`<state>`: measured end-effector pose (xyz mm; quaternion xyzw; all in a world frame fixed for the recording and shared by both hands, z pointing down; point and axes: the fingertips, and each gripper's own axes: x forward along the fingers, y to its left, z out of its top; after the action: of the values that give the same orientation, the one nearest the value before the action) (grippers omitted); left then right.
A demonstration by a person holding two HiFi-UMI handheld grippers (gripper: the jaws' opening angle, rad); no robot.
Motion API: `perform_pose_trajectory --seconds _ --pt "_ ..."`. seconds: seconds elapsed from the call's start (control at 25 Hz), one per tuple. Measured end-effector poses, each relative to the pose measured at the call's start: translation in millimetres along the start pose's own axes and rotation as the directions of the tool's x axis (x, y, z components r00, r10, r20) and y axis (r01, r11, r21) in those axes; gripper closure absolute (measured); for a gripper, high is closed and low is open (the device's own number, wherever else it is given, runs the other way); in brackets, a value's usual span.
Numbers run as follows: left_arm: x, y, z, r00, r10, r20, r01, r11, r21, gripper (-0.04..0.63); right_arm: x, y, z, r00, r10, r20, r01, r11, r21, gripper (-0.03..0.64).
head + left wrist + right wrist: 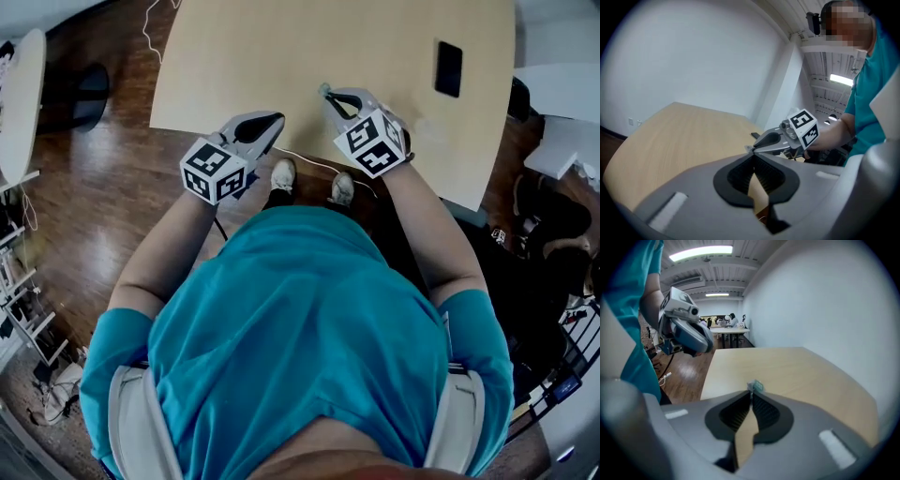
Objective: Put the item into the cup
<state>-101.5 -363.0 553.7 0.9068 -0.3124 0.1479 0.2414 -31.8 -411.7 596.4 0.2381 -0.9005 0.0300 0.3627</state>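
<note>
A small pale teal item (756, 386) is pinched at the very tips of my right gripper (751, 392), just above the light wooden table (281, 56). In the head view the item (324, 91) shows at the tip of the right gripper (328, 94), over the table's near edge. My left gripper (275, 121) hovers at that same edge to the left, its jaws shut with nothing between them (752, 155). From the left gripper view the right gripper (750, 149) sits close ahead. No cup is in view.
A flat black rectangular object (448, 67) lies on the table's right side. A white cable (309, 161) runs over the wooden floor near the person's shoes (283, 174). Other tables (726, 332) stand far back in the room.
</note>
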Motion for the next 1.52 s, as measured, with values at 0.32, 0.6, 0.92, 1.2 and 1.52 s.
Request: perform_pose_trajectory --seconds 0.32,0.6,0.92,1.2,1.52 --pt "62 -44 21 0.995 -0.095 -0.025 0.097 0.992 0.074 0.592 -85 -34 -40 0.993 -0.111 0.033 0.107 0.987 0.121 0.597" --pt "114 -86 24 0.984 -0.168 -0.055 0.173 0.979 0.11 0.592 -144 -58 -102 0.982 -0.19 -0.013 0.189 0.965 0.184 0.597" --pt "143 -118 20 0.973 -0.212 -0.096 0.224 0.966 0.132 0.592 -173 -70 -155 0.97 -0.233 -0.074 0.244 0.937 0.25 0.597" --pt "151 -127 16 0.969 -0.216 -0.117 0.231 0.962 0.143 0.592 -168 -74 -173 0.968 -0.235 -0.091 0.251 0.931 0.267 0.597" --pt "152 -129 13 0.97 -0.208 -0.123 0.225 0.963 0.145 0.592 -171 -78 -167 0.964 -0.264 -0.017 0.256 0.917 0.306 0.422"
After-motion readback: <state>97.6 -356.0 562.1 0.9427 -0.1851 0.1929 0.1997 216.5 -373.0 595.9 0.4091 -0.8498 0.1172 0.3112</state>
